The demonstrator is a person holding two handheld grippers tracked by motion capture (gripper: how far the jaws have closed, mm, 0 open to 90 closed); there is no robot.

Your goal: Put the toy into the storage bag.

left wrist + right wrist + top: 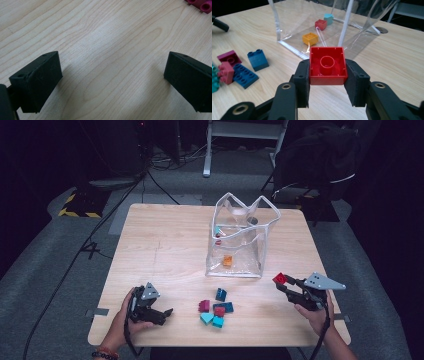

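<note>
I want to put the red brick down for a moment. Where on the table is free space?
Bare wood lies left of the clear bag, from the table's far edge down to the left claw. A narrower strip runs between the bag and the right claw, which holds the red brick. The loose bricks crowd the near middle.

Both black hand-held grippers, left (167,312) and right (278,285), carry grey three-cornered plates and trailing black cables; brass-ringed screw holes mark the arms. A dark beaded bracelet (104,354) circles the left wrist.
</note>
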